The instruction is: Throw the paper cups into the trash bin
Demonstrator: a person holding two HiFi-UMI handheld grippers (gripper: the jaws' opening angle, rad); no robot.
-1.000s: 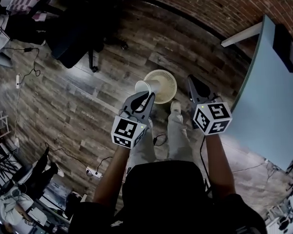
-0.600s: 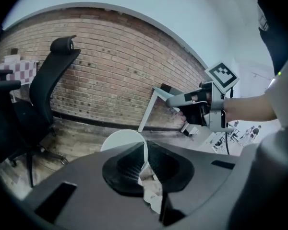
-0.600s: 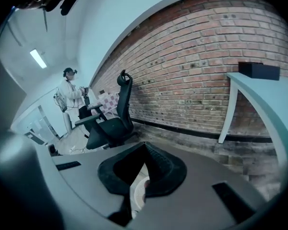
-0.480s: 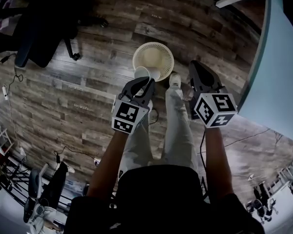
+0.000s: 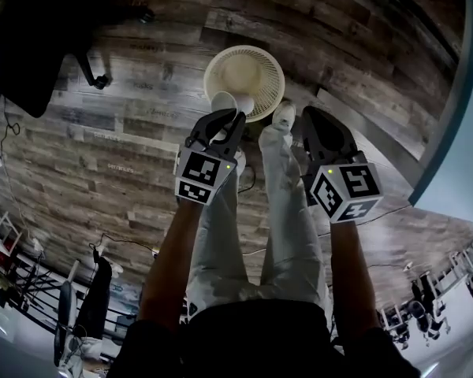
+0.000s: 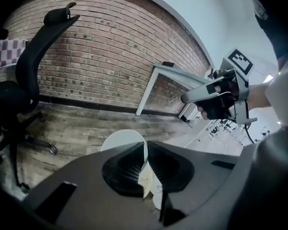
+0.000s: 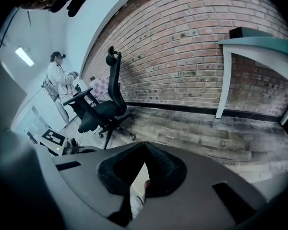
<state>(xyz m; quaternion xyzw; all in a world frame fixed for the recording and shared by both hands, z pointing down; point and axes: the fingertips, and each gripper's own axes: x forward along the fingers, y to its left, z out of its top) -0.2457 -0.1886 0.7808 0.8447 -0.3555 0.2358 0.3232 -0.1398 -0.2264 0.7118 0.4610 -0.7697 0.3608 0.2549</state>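
A white paper cup (image 5: 223, 102) is pinched by its rim in my left gripper (image 5: 230, 118), which is shut on it. The cup hangs right at the near edge of the cream mesh trash bin (image 5: 244, 71) on the wooden floor. In the left gripper view the cup (image 6: 121, 139) sticks out past the left gripper (image 6: 146, 150), and a bit of the bin's mesh (image 6: 145, 180) shows through the gap. My right gripper (image 5: 310, 119) is to the right of the bin, jaws together and empty. In its own view the right gripper (image 7: 144, 145) shows only floor beyond its tips.
A black office chair (image 5: 31, 46) stands on the floor at the left. A light blue table (image 5: 457, 132) runs along the right. The holder's legs and white shoe (image 5: 284, 116) are just beside the bin. Cables (image 5: 118, 246) lie on the floor. Another person (image 7: 57, 80) stands far off.
Both grippers have come down toward the floor and the bin now looks larger and closer. The cup has stayed in the left gripper, now at the bin's near edge.
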